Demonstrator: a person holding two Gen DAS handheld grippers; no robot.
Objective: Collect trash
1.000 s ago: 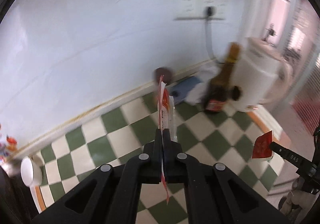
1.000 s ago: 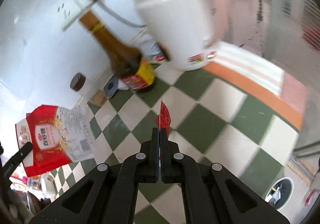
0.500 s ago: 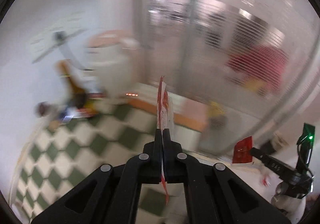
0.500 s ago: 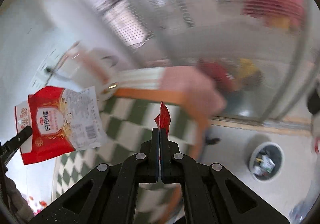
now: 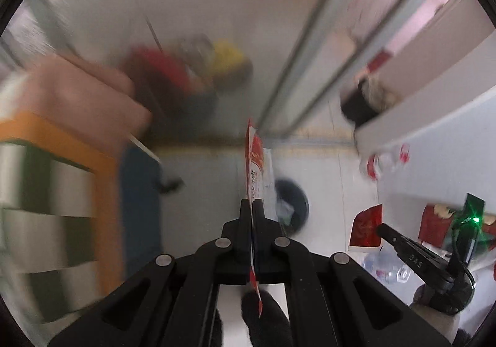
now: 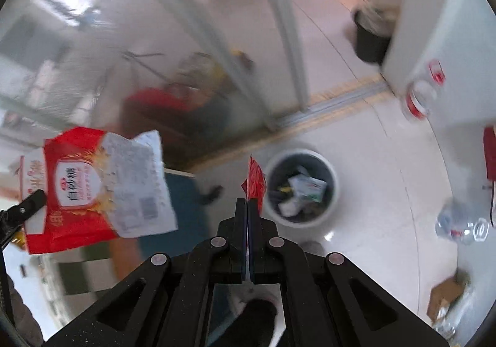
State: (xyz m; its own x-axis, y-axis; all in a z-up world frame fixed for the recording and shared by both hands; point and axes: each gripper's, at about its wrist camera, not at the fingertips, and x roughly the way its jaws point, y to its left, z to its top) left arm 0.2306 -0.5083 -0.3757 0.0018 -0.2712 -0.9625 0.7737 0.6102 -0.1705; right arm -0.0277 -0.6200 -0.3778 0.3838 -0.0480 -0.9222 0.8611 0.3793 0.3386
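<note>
1. Gripping a red and white bag (image 5: 259,167), the left gripper (image 5: 251,207) has its jaws pressed together on the bag's lower part. From the left wrist camera the bag shows edge-on, standing up from the fingertips, with a red strip hanging out below them.
2. Right wrist camera shows the same bag (image 6: 102,182) flat-on at left: red border, white printed panel, barcode near the lower corner. A black finger (image 6: 28,204) of the left gripper pinches its left edge.
3. Right gripper (image 6: 249,202) has its jaws closed on a small red wrapper (image 6: 254,181), which sticks up just above the fingertips. From the left wrist camera the same wrapper (image 5: 365,230) hangs at the tip of the right gripper's black fingers (image 5: 403,246), lower right.
4. Trash bin (image 6: 300,187): round, pale rim, standing on the white floor (image 6: 372,179) with paper scraps inside. In the right wrist view it sits just right of and behind the wrapper. In the left wrist view the bin (image 5: 293,207) is dark, blurred and partly hidden by the bag.
5. Both views are smeared with blur. A glass partition (image 6: 124,37) crosses the background, with red and yellow shapes behind it, too soft to name.
6. A clear plastic bottle (image 6: 462,223) lies on the floor at right. A dark bucket (image 6: 370,33) stands farther back by the wall.
7. Checkered green and white surface with an orange edge (image 5: 52,192) fills the left of the left wrist view.
</note>
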